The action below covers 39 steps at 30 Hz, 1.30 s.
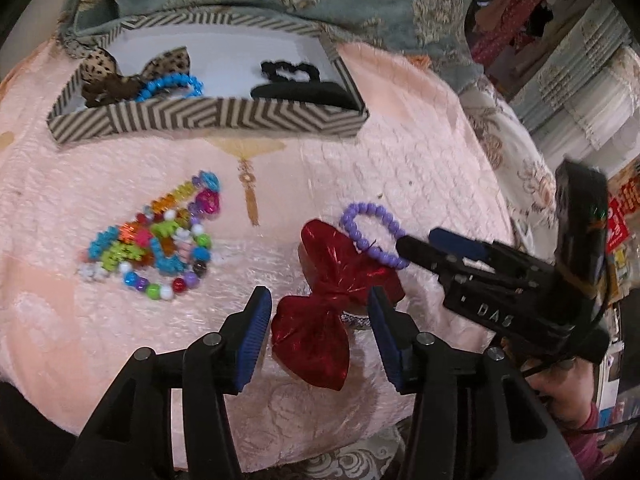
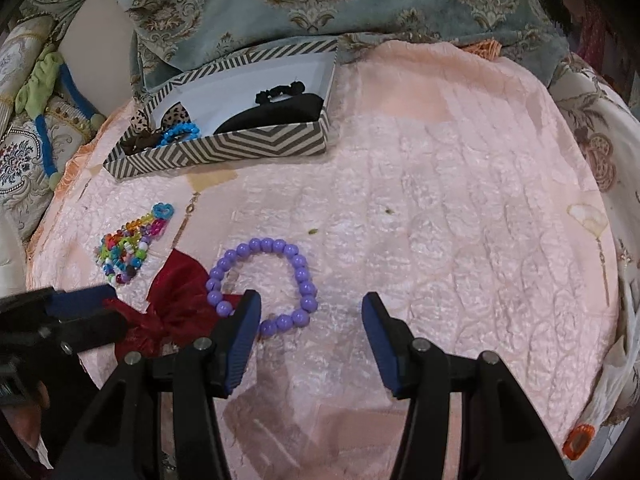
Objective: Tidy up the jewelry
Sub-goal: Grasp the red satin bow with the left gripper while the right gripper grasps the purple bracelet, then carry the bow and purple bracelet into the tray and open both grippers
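A red foil bow (image 1: 334,300) lies on the pink quilt; my left gripper (image 1: 320,320) is open with its fingers on either side of the bow's knot. A purple bead bracelet (image 2: 262,286) lies just right of the bow (image 2: 176,300). My right gripper (image 2: 310,340) is open, its left finger at the bracelet's near edge. It shows in the left wrist view (image 1: 416,246), tips touching the bracelet (image 1: 370,232). A striped box (image 1: 208,116) at the back holds a blue bracelet (image 1: 172,84), a leopard bow (image 1: 104,68) and black hair ties (image 1: 300,84).
A heap of colourful beads and clips (image 1: 156,240) lies left of the bow, also in the right wrist view (image 2: 132,244). A patterned teal cushion (image 2: 320,0) rises behind the box (image 2: 224,148). The pink quilt (image 2: 460,220) stretches to the right.
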Each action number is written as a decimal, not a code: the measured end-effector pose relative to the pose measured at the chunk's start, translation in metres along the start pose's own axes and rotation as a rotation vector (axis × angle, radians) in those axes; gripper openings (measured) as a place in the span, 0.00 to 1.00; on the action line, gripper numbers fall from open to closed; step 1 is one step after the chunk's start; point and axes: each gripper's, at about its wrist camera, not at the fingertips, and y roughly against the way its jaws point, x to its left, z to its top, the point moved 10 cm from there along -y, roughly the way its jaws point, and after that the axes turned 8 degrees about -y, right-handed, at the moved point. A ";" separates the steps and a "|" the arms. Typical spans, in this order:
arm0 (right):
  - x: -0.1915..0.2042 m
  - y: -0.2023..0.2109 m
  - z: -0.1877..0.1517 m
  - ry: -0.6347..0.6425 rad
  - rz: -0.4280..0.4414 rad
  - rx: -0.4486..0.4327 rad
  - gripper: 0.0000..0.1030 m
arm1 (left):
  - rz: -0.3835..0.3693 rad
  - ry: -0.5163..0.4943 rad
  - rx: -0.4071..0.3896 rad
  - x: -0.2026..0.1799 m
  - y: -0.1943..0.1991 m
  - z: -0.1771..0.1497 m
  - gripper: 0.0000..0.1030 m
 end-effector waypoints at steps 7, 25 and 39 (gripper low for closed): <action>0.002 -0.013 0.006 0.017 0.010 -0.006 0.53 | 0.015 -0.046 0.038 -0.005 -0.019 -0.011 0.28; 0.018 0.030 0.034 0.066 0.059 -0.146 0.09 | 0.018 -0.018 -0.117 0.012 0.032 0.014 0.00; 0.061 0.089 0.070 0.156 0.103 -0.247 0.09 | 0.152 -0.026 -0.222 0.041 0.075 0.046 0.00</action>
